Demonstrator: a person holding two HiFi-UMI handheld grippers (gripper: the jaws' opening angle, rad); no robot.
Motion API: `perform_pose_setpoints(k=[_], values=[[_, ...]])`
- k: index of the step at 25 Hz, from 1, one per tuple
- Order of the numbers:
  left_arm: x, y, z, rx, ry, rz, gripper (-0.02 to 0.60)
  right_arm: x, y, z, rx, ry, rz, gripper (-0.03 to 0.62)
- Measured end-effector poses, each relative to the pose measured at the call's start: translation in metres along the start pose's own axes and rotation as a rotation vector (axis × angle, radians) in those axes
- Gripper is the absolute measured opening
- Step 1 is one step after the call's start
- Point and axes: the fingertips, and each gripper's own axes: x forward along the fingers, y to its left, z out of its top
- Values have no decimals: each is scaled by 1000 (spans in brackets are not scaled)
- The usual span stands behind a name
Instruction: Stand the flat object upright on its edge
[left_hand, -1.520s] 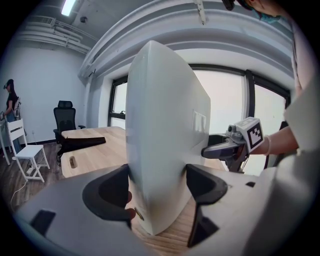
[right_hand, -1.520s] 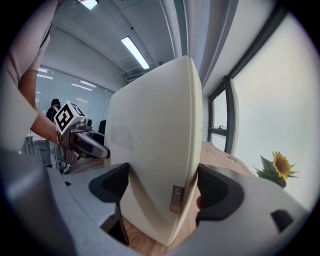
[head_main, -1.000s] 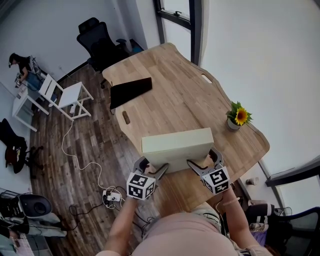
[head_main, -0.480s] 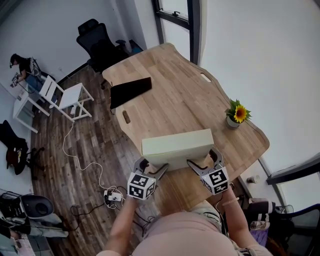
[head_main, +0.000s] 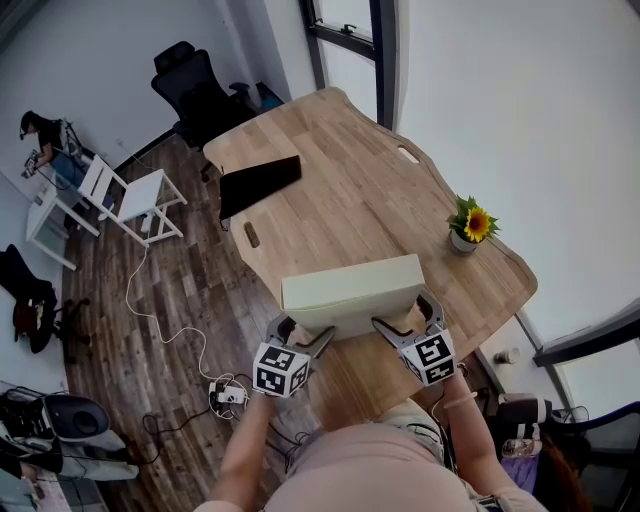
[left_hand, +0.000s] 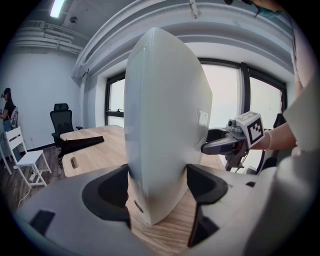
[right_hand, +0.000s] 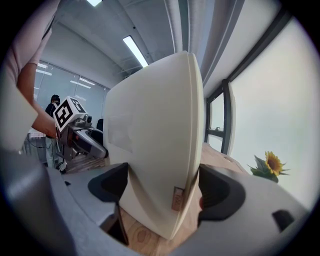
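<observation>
Fingers (left_hand: 112, 192) of the left gripper (head_main: 305, 336) are clamped on the lower left end of the flat object (head_main: 350, 288), a cream slab. Those of the right gripper (head_main: 408, 320) are clamped likewise on its lower right end, so that each pair presses the two broad faces. The flat object is raised on its long edge at the near edge of the tabletop (head_main: 360, 205), with its broad faces vertical. Both gripper views show its bottom corner down at the wood, though firm contact along the whole edge cannot be confirmed. A black wedge-shaped item (head_main: 260, 182) lies near the far left edge of the tabletop and a potted sunflower (head_main: 468, 228) stands near the right edge, both well apart from the work. The step in hand is judged to be settling and release, with the task almost complete. To do it well, the lower edge should be seated flat on the wood along its full length and the faces checked for plumb. The two pairs of fingers should then be opened slowly and evenly, since a one-sided release would likely push the slab over. The grippers should be drawn straight back toward the person without brushing the faces. The narrow base so close to the near edge leaves little margin, and a slight shift inward before release would be prudent.
</observation>
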Motion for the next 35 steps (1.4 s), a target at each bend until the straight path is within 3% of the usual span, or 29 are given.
perform_pose_setpoints(k=[35], values=[[-6, 6, 6, 7, 44, 0, 336, 0, -1, 6, 17, 10, -9, 440]])
